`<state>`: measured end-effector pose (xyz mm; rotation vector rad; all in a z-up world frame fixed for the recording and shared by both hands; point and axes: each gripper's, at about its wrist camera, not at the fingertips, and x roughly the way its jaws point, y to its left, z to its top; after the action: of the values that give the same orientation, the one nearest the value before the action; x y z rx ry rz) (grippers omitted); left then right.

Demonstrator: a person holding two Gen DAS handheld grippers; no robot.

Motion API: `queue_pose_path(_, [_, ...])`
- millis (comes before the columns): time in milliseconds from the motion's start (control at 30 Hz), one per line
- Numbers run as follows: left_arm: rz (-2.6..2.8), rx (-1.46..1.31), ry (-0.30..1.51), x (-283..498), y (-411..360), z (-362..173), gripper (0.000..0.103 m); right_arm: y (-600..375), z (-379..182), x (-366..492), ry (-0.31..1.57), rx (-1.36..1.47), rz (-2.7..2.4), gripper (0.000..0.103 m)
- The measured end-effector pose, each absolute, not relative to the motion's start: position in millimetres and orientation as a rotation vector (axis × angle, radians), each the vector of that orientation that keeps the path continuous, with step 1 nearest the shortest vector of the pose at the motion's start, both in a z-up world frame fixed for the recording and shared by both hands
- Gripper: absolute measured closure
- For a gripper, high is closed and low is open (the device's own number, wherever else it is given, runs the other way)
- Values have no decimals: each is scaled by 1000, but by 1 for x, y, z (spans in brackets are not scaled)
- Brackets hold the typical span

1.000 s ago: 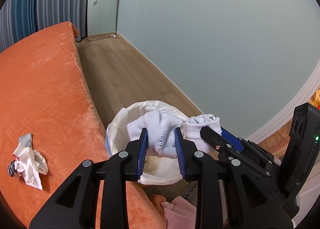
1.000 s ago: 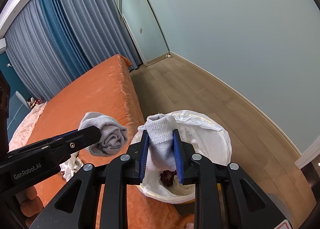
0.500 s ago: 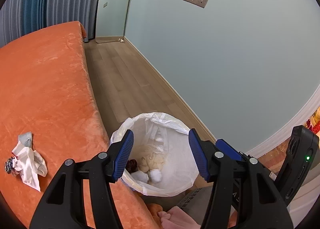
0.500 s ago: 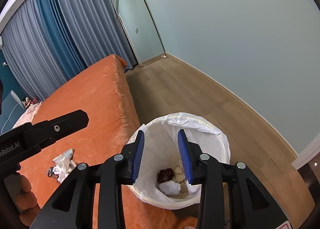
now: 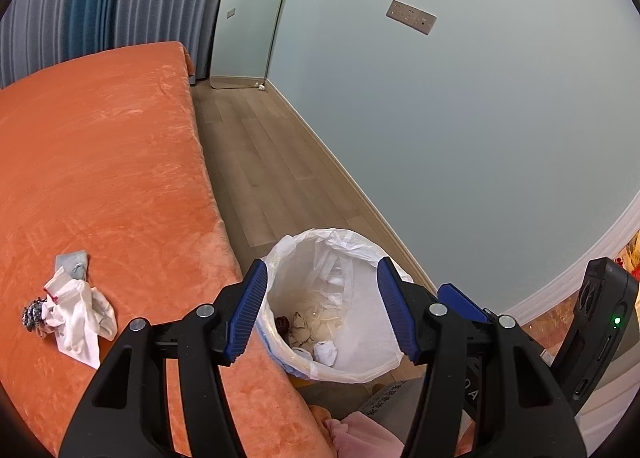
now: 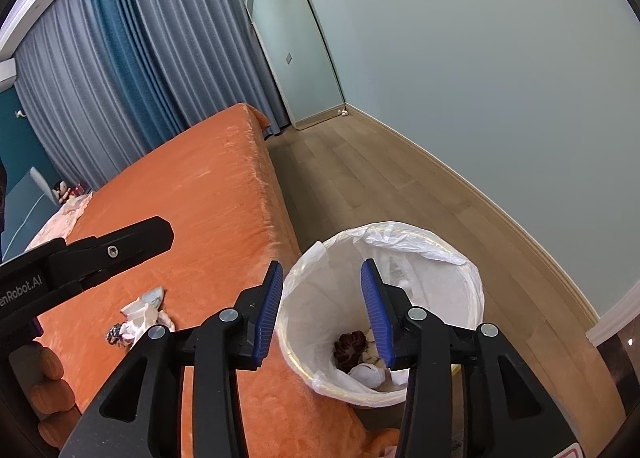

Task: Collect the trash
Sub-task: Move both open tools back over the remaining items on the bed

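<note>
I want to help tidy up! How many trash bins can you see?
1. The bin stands on the floor beside the orange bed, lined with a white bag, below both open hand-held grippers. Others may be out of view.

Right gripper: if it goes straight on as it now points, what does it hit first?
Probably the white liner of the trash bin: the open right gripper frames the bin's mouth. Whether it meets the liner wall or the trash inside first is unclear.
</note>
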<state>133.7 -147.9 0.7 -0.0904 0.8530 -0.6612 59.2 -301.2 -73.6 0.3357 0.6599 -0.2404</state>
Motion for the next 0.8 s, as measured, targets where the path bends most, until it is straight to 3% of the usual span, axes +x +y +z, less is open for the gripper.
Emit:
queue_pose_path(433, [-587,-149,831,138,-86,8,46,-250,-57,71,660,272,-174,62])
queue_pose_path(567, [-545,-171,828,142,-59,6,41,-229,-53,75,660,254,-151,53])
queue_pose_path(800, [-460,-211,841,150,-4,-9,37,-179,-55,90,685,206,-83,52])
